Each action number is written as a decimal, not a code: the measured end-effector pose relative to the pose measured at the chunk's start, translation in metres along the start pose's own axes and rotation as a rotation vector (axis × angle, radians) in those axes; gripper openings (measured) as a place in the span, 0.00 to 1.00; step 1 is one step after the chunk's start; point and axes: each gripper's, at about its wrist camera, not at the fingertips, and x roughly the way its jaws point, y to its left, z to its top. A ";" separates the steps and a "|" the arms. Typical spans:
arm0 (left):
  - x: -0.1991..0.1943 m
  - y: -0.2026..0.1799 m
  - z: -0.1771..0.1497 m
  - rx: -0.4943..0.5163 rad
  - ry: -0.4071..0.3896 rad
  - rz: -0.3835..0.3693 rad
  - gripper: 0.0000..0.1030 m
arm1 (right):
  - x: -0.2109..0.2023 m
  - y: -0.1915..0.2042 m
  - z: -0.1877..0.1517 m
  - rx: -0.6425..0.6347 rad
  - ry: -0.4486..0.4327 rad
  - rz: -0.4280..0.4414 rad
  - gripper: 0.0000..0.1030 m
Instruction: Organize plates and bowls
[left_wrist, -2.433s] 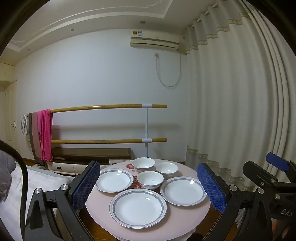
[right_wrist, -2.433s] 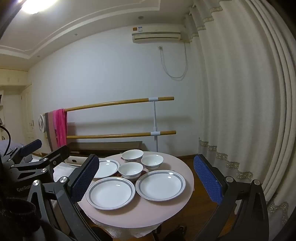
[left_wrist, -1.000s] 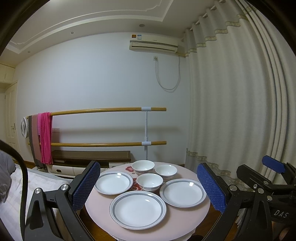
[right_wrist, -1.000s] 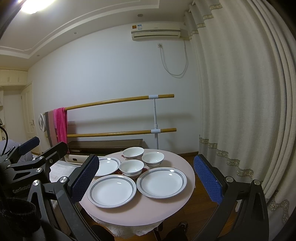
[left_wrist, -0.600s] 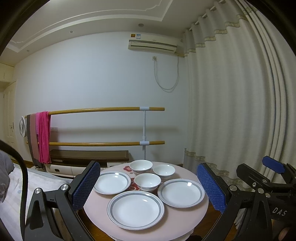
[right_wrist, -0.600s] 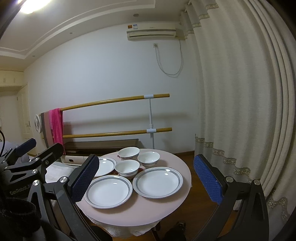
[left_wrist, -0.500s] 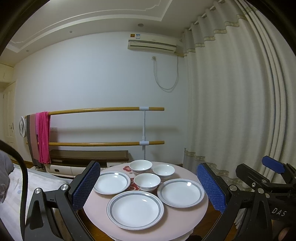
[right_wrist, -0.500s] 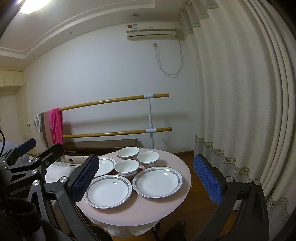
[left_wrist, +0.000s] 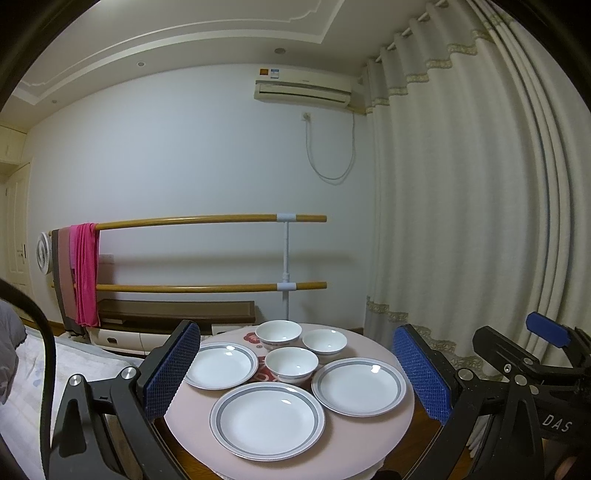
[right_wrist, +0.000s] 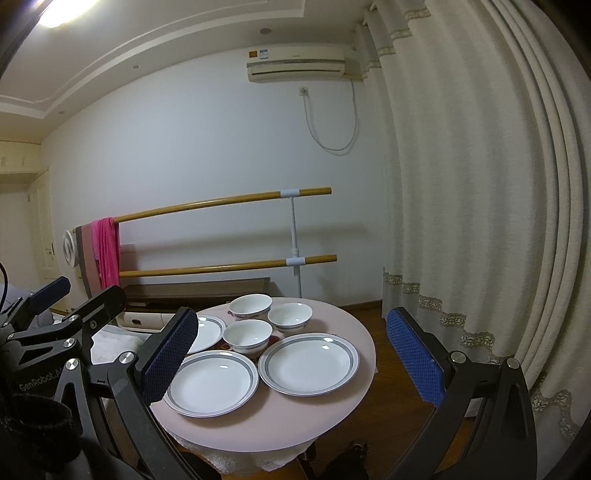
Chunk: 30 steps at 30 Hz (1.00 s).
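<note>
Round pink tabletop (left_wrist: 373, 439) w/ 3 plates (left_wrist: 267, 420) in front, 3 bowls (left_wrist: 291, 364) clustered behind; L tool (left_wrist: 295, 373) & R tool (right_wrist: 291, 360) both wide open, empty, held short of tabletop

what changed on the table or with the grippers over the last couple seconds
Only the viewpoint shifted slightly; nothing was gripped or let go. The left gripper and right gripper stay wide open and empty, short of the round table. The three plates and three bowls have not moved.
</note>
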 end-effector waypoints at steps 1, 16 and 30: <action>0.000 0.000 0.000 0.000 -0.001 0.000 0.99 | 0.000 -0.001 0.000 0.001 0.000 -0.001 1.00; 0.001 -0.001 -0.001 0.004 -0.007 0.005 0.99 | 0.000 -0.001 -0.003 -0.006 -0.008 -0.019 1.00; 0.020 0.009 -0.011 -0.001 0.043 0.044 0.99 | 0.019 -0.003 -0.010 -0.010 0.036 -0.017 1.00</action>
